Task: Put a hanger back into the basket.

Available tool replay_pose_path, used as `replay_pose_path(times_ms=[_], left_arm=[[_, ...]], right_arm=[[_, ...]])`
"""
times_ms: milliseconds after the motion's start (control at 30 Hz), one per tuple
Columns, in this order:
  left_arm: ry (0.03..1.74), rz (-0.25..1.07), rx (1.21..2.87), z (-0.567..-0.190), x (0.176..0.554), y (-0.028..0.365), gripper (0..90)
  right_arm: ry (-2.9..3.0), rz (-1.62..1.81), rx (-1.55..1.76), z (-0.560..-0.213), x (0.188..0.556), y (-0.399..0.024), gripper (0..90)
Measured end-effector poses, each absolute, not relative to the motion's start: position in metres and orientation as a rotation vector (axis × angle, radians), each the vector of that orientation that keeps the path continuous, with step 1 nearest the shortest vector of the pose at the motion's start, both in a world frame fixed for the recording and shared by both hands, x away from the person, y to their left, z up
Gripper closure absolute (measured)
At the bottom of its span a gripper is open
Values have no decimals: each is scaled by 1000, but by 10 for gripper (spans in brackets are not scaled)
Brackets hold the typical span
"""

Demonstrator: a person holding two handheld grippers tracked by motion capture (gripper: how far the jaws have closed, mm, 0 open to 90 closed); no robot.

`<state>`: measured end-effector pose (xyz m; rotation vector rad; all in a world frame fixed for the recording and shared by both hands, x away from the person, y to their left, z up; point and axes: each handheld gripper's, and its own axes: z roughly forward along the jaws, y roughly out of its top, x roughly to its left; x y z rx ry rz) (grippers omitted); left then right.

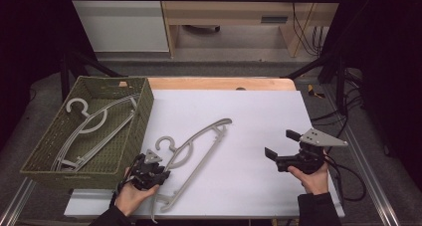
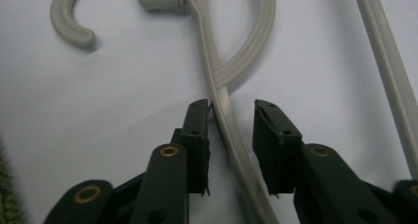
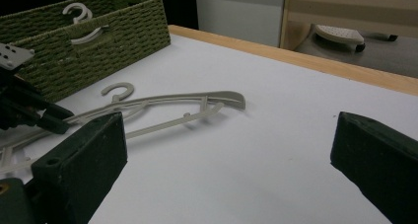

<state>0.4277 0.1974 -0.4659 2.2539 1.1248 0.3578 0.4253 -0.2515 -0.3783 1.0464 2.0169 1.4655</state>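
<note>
A grey plastic hanger [image 1: 199,136] lies flat on the white sheet, its hook [image 2: 69,21] pointing toward the basket. My left gripper [image 1: 161,171] sits low over the hanger's near arm [image 2: 222,86]. In the left gripper view the left gripper [image 2: 231,105] straddles that arm: the left pad [image 2: 197,135] rests against it and the right pad [image 2: 271,145] stands clear, so the jaws are open. My right gripper [image 1: 282,144] hovers at the right of the sheet, and in its own view the right gripper [image 3: 230,120] is open wide on nothing. That view also shows the hanger [image 3: 172,100] and the left gripper [image 3: 29,110] farther off.
A green woven basket [image 1: 144,111] stands at the left edge of the table with several grey hangers [image 1: 92,124] inside. The white sheet [image 1: 249,111] covers the wooden tabletop [image 1: 219,83]. Cables [image 1: 348,176] trail off the right side.
</note>
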Motion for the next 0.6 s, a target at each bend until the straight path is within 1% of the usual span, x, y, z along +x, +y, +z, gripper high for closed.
replay_pose_path(times_ms=[33, 67, 167, 300, 400, 433, 500, 600], left_arm=[[1138, 352, 2272, -465, 425, 197, 653], [1143, 367, 2283, -464, 424, 197, 655], [1166, 366, 2301, -462, 421, 198, 723], [1178, 339, 2294, -461, 424, 199, 744], [1160, 354, 2285, -462, 427, 204, 797], [1152, 334, 2292, -462, 428, 206, 818], [1143, 318, 2280, -462, 429, 207, 818], [1128, 336, 2312, -461, 427, 205, 808]], right_arm=[[2014, 1469, 1049, -378, 425, -252, 10], [2011, 1474, 1055, -378, 425, -252, 10], [2015, 1475, 1050, -378, 424, -252, 10], [2016, 1470, 1053, -378, 425, -251, 10], [2016, 1470, 1052, -378, 425, -251, 10], [2016, 1470, 1052, -378, 425, -251, 10], [2016, 1470, 1052, -378, 425, -251, 10], [2019, 1466, 1045, -379, 425, -251, 10]])
